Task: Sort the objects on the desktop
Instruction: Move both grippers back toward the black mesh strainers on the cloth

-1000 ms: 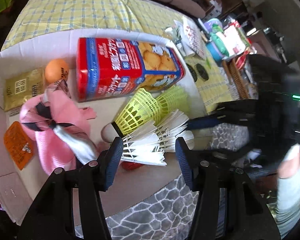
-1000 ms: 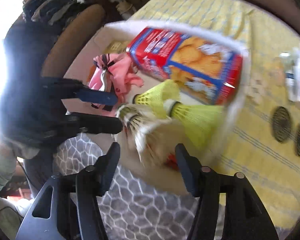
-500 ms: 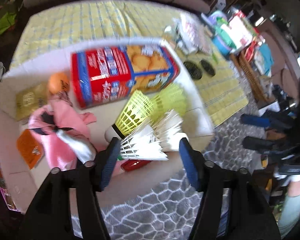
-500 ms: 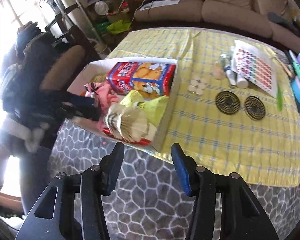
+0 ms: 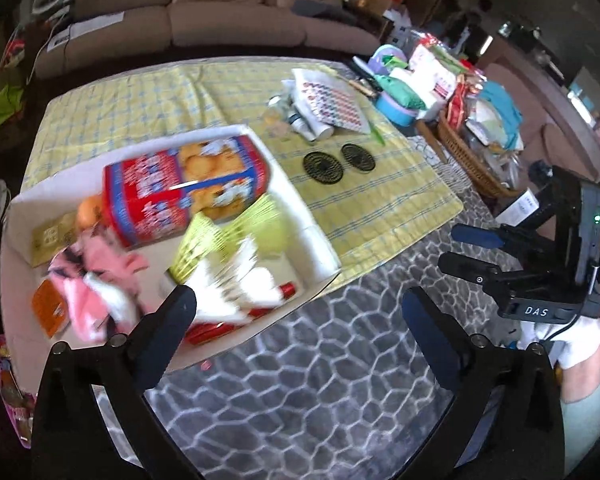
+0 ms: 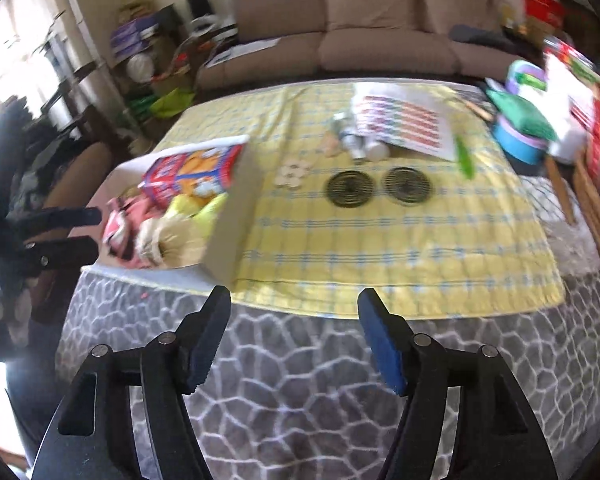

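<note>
Both hand-held grippers hang over the near edge of the desk, above the bare grey honeycomb-patterned cover (image 6: 300, 380), and neither carries anything. The left gripper (image 5: 300, 312) has its jaws spread wide, having just been opening, with nothing between them. The right gripper (image 6: 294, 308) has its jaws apart, also just opening, and likewise empty; in the left wrist view it shows at the right side, gripped by a white-gloved hand (image 5: 568, 340).

A shallow white box (image 5: 308, 236) sits at the near left corner of the desk, partly on the yellow checked cloth (image 6: 400, 248). Inside it:
- a red and blue biscuit box (image 5: 180, 192), lying on its side toward the far wall;
- an orange ball (image 5: 88, 210) just left of the biscuit box;
- yellow shuttlecocks (image 5: 236, 236) and white feathered shuttlecocks (image 5: 236, 280), piled toward the near wall;
- a pink cloth item (image 5: 100, 276) at the left, blurred;
- a red item (image 5: 212, 328) against the near wall, mostly hidden under the feathers.

Still out on the yellow cloth, well apart from the box: two dark round coasters (image 6: 350, 189) side by side mid-desk, a cluster of small pale discs (image 6: 292, 174) near the box's right wall, small bottles (image 6: 360, 146) beyond them, and a patterned sheet (image 6: 404, 120) toward the far edge. A blue tub (image 6: 520, 144) stands at the far right corner.
</note>
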Available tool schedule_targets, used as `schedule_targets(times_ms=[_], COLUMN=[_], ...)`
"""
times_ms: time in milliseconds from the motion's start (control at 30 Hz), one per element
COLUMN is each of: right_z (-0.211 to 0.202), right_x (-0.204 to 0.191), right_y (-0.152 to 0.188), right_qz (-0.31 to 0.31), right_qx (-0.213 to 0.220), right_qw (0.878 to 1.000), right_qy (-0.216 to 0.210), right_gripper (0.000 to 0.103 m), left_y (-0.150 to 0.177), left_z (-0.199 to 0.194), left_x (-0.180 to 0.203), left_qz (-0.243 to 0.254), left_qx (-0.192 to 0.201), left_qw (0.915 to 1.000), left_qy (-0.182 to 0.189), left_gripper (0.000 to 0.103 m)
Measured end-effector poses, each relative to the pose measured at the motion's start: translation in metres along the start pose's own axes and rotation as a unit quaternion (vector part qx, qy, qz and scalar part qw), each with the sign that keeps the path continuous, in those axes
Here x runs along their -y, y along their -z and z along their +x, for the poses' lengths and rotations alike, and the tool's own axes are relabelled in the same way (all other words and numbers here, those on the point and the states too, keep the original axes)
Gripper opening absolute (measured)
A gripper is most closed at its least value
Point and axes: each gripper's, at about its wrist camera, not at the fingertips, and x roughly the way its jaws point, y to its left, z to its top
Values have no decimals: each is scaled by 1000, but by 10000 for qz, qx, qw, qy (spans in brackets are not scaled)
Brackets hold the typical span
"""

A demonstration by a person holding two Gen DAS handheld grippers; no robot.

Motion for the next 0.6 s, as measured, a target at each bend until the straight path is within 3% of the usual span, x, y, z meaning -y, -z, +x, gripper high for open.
schedule_targets(times_ms=[300,367,433,600], right_z=[10,18,27,54], right_x=[62,76,92,121], right_y=[-20,-27,-32,-44], right_qz=[362,568,832,1172], right_qx=[324,351,393,410], right_qw=[9974,9959,9937,9900], right_qy=[535,607,636,668], right_gripper=[68,65,63,58], left_y=[-63,-79,-95,-127], left_z=[56,77,104,169], left_x=[57,66,72,76], left_qz=[585,715,788,894], left_qx=[23,-70,-239,-712], left_qw=[9968,9948,9929,9876], left_qy=[-553,-719,-856,-1075], left_gripper=[102,97,83,66])
